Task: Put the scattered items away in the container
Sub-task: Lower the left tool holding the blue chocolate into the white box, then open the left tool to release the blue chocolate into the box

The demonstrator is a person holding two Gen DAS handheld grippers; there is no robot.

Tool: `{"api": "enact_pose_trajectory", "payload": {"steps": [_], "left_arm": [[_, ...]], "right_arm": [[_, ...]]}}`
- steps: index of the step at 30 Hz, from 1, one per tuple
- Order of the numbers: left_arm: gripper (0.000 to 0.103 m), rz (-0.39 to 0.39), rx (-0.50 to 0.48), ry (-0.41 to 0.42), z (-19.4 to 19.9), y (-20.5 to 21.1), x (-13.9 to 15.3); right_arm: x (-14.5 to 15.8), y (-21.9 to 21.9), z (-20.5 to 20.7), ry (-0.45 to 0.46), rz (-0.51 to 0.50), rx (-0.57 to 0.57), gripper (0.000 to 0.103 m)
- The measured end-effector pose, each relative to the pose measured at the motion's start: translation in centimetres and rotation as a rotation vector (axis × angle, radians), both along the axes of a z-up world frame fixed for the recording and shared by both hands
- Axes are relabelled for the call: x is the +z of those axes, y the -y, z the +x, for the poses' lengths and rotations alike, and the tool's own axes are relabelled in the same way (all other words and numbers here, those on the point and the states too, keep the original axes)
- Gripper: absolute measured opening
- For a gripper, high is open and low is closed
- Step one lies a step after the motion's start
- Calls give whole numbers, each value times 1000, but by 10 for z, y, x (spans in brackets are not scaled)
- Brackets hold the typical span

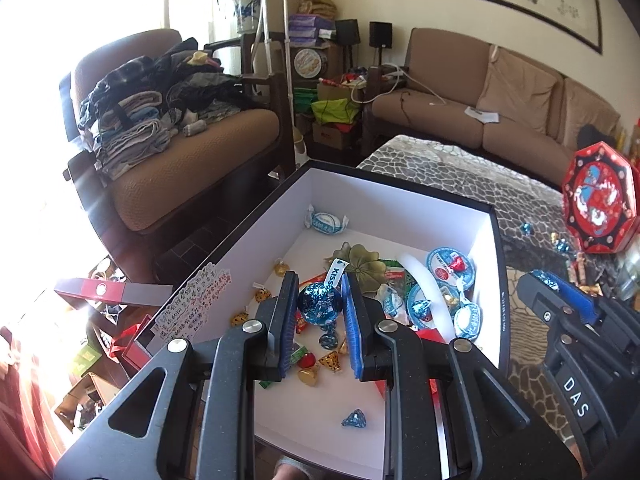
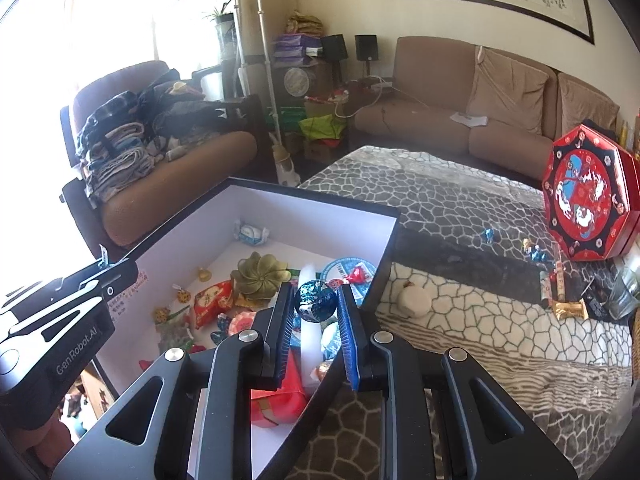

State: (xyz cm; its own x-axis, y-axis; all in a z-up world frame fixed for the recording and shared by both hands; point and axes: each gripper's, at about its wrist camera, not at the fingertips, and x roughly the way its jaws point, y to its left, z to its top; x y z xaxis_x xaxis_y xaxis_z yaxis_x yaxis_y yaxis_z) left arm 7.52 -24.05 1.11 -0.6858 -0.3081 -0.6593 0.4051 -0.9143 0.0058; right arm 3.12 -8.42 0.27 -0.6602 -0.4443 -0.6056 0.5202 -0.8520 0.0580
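A white-lined box with dark rim (image 1: 400,184) (image 2: 320,200) sits on the patterned table and holds several sweets and wrappers. My left gripper (image 1: 318,280) hangs over the box, shut on a blue foil chocolate (image 1: 319,305) with a paper tag. My right gripper (image 2: 314,288) is over the box's right side, shut on another blue foil chocolate (image 2: 316,300). Each gripper shows in the other's view: the right gripper (image 1: 560,292) at the right edge, the left gripper (image 2: 100,276) at the left. Loose blue foil sweets (image 2: 489,235) (image 1: 527,229) lie on the table.
A red octagonal tin (image 2: 588,196) (image 1: 600,196) stands at the table's right. A round white object (image 2: 414,300) lies beside the box. Small packets and a metal container (image 2: 624,292) crowd the right edge. An armchair with folded clothes (image 1: 160,120) and a sofa (image 2: 460,120) stand behind.
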Motion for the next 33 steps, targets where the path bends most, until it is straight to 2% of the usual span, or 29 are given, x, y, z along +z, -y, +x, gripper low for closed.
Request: {"api": "enact_pose_trajectory", "payload": {"steps": [1, 5, 19, 33], "left_arm": [[21, -3, 1, 5, -1, 0, -2], [21, 5, 5, 27, -3, 3, -8], [21, 43, 70, 23, 4, 36, -10], [21, 36, 69, 31, 5, 37, -13]], "right_arm": [[-1, 2, 1, -6, 8, 7, 21], [-3, 9, 2, -8, 22, 24, 21], [-10, 26, 4, -1, 53, 57, 21], [-14, 36, 5, 12, 64, 77, 21]]}}
